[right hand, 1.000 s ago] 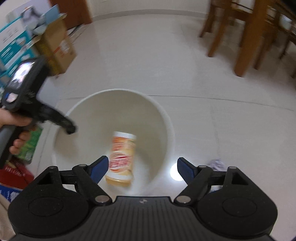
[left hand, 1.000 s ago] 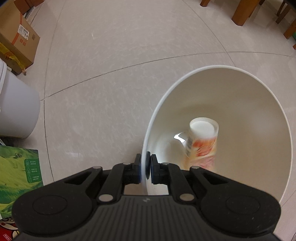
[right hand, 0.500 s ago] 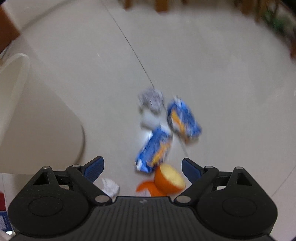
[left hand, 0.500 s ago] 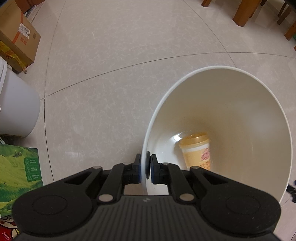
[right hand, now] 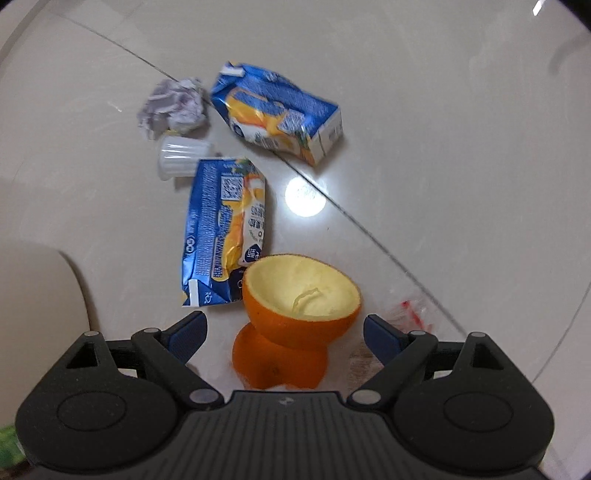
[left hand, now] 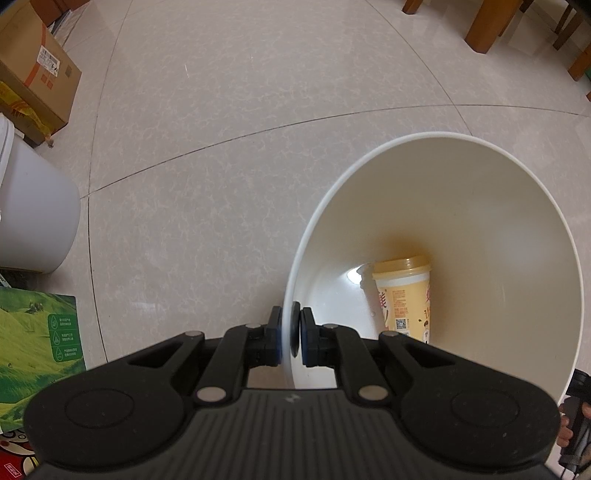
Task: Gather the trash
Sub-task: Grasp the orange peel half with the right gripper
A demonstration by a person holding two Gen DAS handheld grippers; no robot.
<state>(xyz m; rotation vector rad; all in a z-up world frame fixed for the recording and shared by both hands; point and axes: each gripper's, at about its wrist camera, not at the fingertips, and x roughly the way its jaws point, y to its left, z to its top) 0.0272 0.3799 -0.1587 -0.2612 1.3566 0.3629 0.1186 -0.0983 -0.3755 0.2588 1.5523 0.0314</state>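
While your left gripper point(left hand: 290, 334) pinches the rim of the white plastic trash bin point(left hand: 517, 236), its pads pressed onto the thin wall from either side, a yellow lidded drink cup point(left hand: 404, 299) lies at the bin's bottom. Beside the bin, on its far left, stands a white bucket point(left hand: 33, 218), with a brown cardboard box point(left hand: 35, 74) beyond it and a green printed carton point(left hand: 33, 350) nearer you. Wooden furniture legs point(left hand: 489, 22) rise behind the bin.

Your right gripper point(right hand: 284, 332) hangs spread wide over a hollow orange peel half point(right hand: 301, 291) stacked on a second peel piece point(right hand: 277, 365); the pads stand clear on both sides. Just past the peel lies a flattened blue-and-orange juice carton point(right hand: 221, 232), touching it. Farther on sit a small ribbed white plastic cup point(right hand: 183, 157), a crumpled ball of white paper point(right hand: 171, 107) and a second blue-and-orange juice carton point(right hand: 275, 110). A scrap of clear wrapper with red print point(right hand: 406, 310) lies right of the peel. The bin's wall fills the left edge.

A second ago your right gripper looked into the bin at the tumbling cup; now it has swung low over the litter, and its jaws have just been opening, with nothing pressed between them. The cup has since settled. Your left grip is unchanged.

Pale glossy floor tiles point(right hand: 443, 147) with thin grout lines carry everything, reflecting a ceiling light.
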